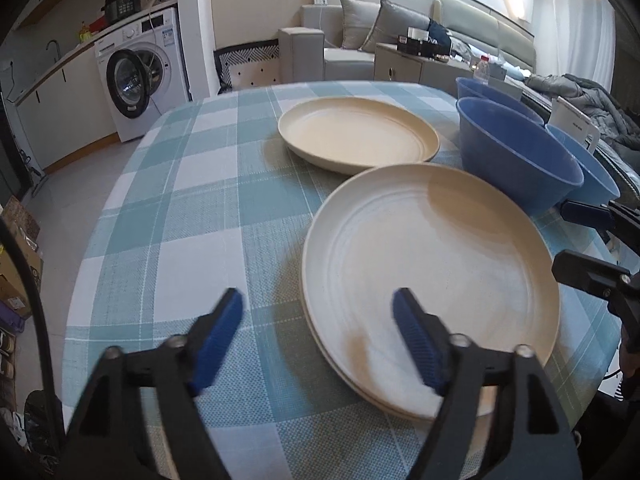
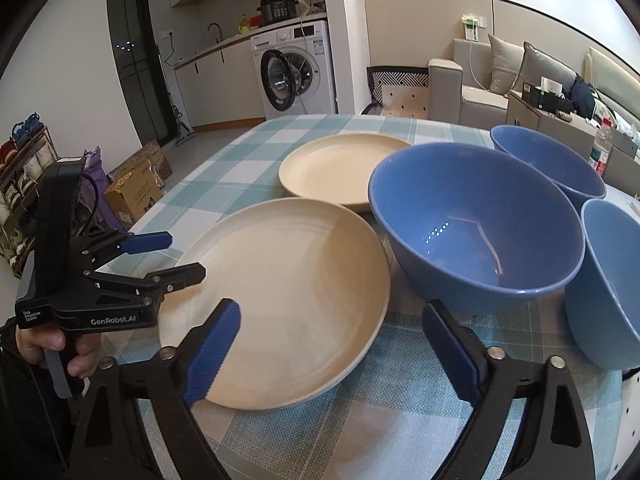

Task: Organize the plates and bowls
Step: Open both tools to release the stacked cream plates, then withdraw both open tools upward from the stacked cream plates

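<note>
Two cream plates lie stacked near me, and a single cream plate lies farther back on the checked tablecloth. Three blue bowls stand to the right: a large near one, one behind it and one at far right. My left gripper is open over the stack's left rim. My right gripper is open and empty at the stack's right rim.
The round table has a teal and white checked cloth and drops off at left and front. A washing machine, a sofa, a water bottle and boxes on the floor stand beyond it.
</note>
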A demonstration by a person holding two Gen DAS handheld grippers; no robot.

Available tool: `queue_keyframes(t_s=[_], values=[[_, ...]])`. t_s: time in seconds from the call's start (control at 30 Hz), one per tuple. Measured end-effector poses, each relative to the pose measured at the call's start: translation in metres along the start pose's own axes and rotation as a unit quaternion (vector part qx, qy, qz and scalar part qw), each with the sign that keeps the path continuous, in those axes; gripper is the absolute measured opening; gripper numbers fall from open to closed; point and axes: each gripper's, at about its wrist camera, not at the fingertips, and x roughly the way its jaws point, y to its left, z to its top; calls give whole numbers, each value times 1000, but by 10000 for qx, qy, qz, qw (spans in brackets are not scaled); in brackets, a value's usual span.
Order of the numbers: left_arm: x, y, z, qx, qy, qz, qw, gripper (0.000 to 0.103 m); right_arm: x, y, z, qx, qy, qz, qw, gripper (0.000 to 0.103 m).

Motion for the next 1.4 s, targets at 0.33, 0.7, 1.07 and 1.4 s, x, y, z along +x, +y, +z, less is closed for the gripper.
queue_keyframes(t_s=[0.33, 0.7, 1.07, 1.4], values=[[-18, 6, 7, -143, -427, -88, 9989, 100, -15, 16, 15, -348, -402, 57, 9986, 102], [-23, 15, 14, -354, -596, 40, 9976, 103, -22, 18, 31, -365, -648, 2, 9972, 102], [-19, 24, 23, -656, -615, 128, 9959, 103, -25, 9, 47, -506, -756, 67, 9958, 102], [-14, 25, 50, -617, -654, 275, 9956, 103, -24, -2, 63, -475, -869, 93, 9950, 102]])
